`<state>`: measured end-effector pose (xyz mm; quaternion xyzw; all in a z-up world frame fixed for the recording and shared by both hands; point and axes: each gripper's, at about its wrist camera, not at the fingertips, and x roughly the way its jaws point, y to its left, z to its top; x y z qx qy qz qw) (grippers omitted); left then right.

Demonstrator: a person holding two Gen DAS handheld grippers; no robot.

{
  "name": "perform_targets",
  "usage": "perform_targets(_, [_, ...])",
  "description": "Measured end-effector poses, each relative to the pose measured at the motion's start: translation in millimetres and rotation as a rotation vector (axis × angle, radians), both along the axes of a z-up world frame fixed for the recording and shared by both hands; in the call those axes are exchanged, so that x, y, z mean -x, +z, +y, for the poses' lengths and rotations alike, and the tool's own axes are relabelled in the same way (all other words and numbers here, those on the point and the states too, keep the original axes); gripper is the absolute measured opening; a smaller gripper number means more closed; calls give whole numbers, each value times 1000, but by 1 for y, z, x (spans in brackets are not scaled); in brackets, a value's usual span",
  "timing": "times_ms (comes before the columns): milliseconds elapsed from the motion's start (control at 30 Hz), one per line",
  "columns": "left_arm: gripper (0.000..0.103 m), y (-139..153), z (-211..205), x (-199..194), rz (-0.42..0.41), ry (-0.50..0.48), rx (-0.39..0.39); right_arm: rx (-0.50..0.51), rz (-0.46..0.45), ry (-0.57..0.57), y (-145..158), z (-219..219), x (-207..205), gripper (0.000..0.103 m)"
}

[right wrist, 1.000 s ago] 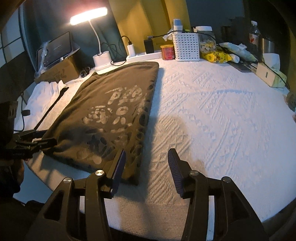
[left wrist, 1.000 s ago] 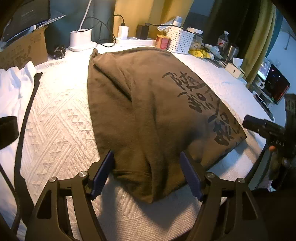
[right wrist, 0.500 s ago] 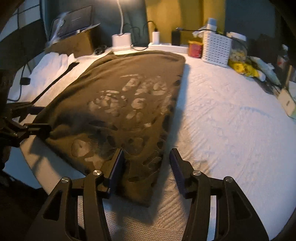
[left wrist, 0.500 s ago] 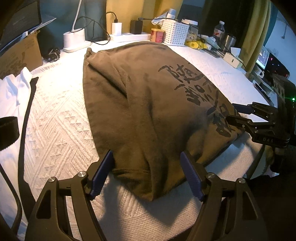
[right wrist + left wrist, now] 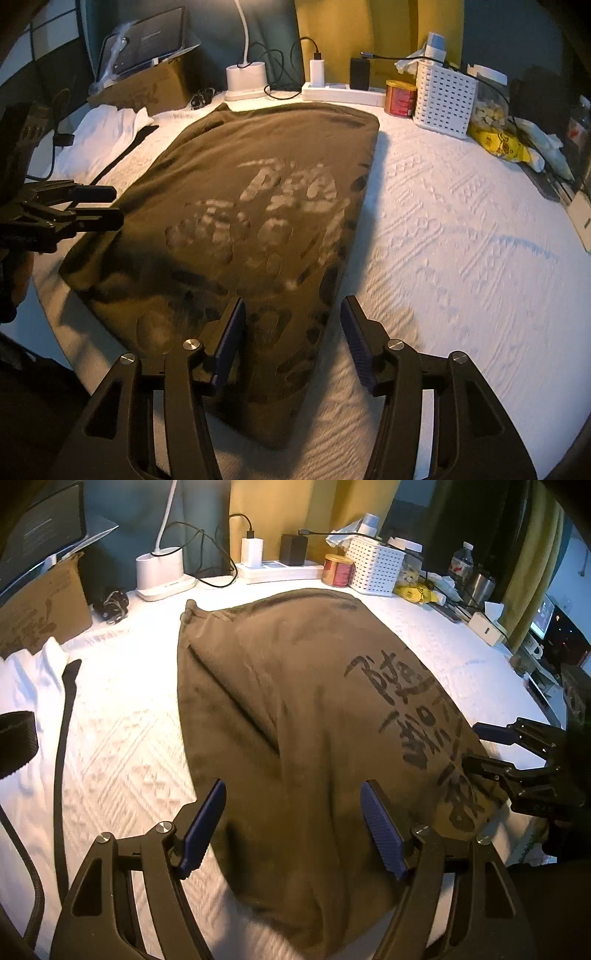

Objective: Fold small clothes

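An olive-brown shirt (image 5: 295, 709) with black printed characters lies folded lengthwise on the white textured cover (image 5: 122, 731). My left gripper (image 5: 295, 827) is open, its blue pads straddling the shirt's near left corner. My right gripper (image 5: 291, 332) is open over the shirt (image 5: 258, 206) at its near right corner and fold edge. The right gripper also shows at the right of the left wrist view (image 5: 480, 746), open at the shirt's edge. The left gripper shows at the left of the right wrist view (image 5: 110, 206), open.
White clothes (image 5: 26, 672) and a black strap (image 5: 62, 738) lie at the left. At the back stand a cardboard box (image 5: 40, 605), a lamp base (image 5: 160, 568), a power strip (image 5: 273, 566), a red tin (image 5: 337, 570) and a white basket (image 5: 375, 568).
Both grippers have moved forward over the shirt's near corners. The right one came in from the bare cover to the shirt's edge. Both stay open.
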<state>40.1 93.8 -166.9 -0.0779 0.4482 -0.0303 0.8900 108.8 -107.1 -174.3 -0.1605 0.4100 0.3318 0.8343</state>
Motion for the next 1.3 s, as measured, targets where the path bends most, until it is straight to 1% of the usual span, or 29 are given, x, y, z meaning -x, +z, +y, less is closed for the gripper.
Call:
perform_targets(133, [75,-3,2,-12,17,1,-20,-2,-3,3,3,6,-12,57])
perform_targets(333, [75,-12,12,-27,47,17,-15,3,6,6,2,14,-29,57])
perform_targets(367, [75,-15,14,-30,56,16,-17,3,8,6,1,15,-31,57])
perform_targets(400, [81,-17,15,-32,58,16,-20,5,11,6,0,17,-34,57])
perform_targets(533, [81,-17,22,-39,60,13,-9,11,22,5,-2,21,-46,57])
perform_targets(733, [81,-10,39,-52,40,47,17,11,29,-4,-3,25,-67,57])
perform_targets(933, [81,-7,60,-69,10,89,21,11,32,-20,-5,28,-89,57])
perform_targets(1200, [81,-7,83,-104,-39,116,95,0,20,-37,-1,33,-122,57])
perform_targets(1300, [81,-11,89,-117,-32,130,93,-18,36,-42,2,35,-138,58])
